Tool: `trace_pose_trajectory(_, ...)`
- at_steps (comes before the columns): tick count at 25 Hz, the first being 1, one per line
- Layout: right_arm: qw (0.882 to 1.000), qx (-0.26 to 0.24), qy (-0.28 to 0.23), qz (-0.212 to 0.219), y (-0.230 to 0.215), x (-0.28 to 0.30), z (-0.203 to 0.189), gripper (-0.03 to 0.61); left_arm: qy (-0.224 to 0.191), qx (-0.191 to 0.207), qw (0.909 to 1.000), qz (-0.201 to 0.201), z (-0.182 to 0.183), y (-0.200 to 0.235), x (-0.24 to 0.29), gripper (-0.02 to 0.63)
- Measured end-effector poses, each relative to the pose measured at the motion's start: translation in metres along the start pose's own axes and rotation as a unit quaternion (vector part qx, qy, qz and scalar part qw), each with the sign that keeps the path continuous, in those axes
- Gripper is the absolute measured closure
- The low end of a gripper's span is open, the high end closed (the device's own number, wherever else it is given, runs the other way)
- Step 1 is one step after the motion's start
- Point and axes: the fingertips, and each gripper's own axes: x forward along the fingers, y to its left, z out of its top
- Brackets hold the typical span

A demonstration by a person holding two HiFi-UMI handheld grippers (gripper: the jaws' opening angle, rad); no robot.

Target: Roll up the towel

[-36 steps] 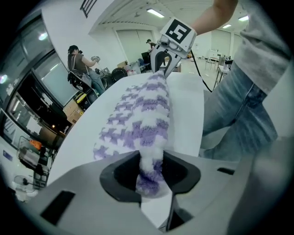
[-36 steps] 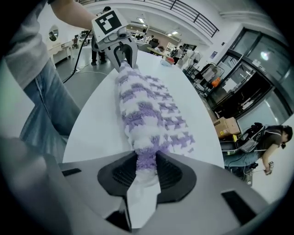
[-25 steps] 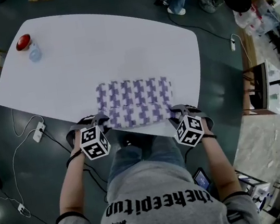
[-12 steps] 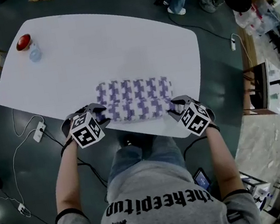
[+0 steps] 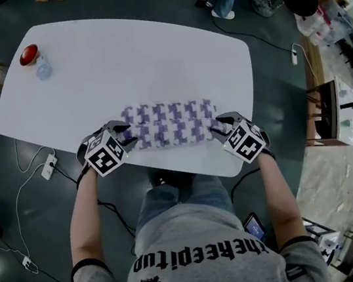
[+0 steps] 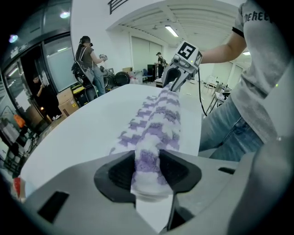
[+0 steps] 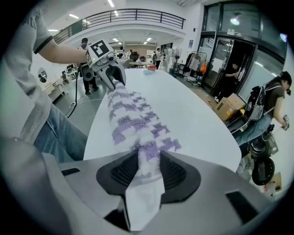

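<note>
Red-capped bottle (image 5: 35, 61), far-left tbl (image 5: 149, 55) corner

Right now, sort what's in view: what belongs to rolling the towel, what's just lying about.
Job: towel; left hand-held gripper and right hand-held gripper, each clamping a towel end, jaws just eased wider; table.
Lying about: red object at the table's far corner; power strip on the floor.
</note>
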Motion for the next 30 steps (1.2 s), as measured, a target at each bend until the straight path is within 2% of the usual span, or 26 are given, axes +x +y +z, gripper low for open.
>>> trace_pose_trajectory(10, 0.999, -0.002, 0.012, -0.034, -0.02, 0.015, 0.007, 0.446, 0.006, -0.009, 0.9997, 0.022, 0.0, 0.024, 0.013, 0.464)
trace_pose_trajectory(14, 0.999, -0.005, 0.016, -0.037, -0.021, 0.016, 0.007, 0.446, 0.006, 0.004, 0.9997, 0.024, 0.002, 0.022, 0.011, 0.464)
trace_pose_trajectory(17, 0.999, 0.0, 0.013, -0.037, -0.02, 0.016, 0.009, 0.446, -0.017, 0.017, 0.9993, 0.029, 0.012, 0.02, -0.003, 0.463)
trace_pose_trajectory(21, 0.999, 0.008, -0.002, -0.044, -0.02, 0.009, 0.013, 0.446, -0.076, 0.033, 0.9955, 0.045, 0.04, 0.014, -0.032, 0.453)
trace_pose_trajectory(23, 0.998, 0.012, -0.018, -0.054, -0.02, 0.0, 0.016, 0.446, -0.084, 0.048, 0.9937, 0.056, 0.049, 0.008, -0.042, 0.438)
trace_pose_trajectory(27, 0.996, 0.004, -0.051, -0.076, -0.013, -0.022, 0.026, 0.446, -0.051, 0.083, 0.9931, 0.065, 0.038, -0.013, -0.037, 0.404)
trace_pose_trajectory(30, 0.995, -0.031, -0.061, -0.075, 0.007, -0.028, 0.028, 0.446, -0.02, 0.092, 0.9942, 0.052, 0.019, -0.033, -0.02, 0.381)
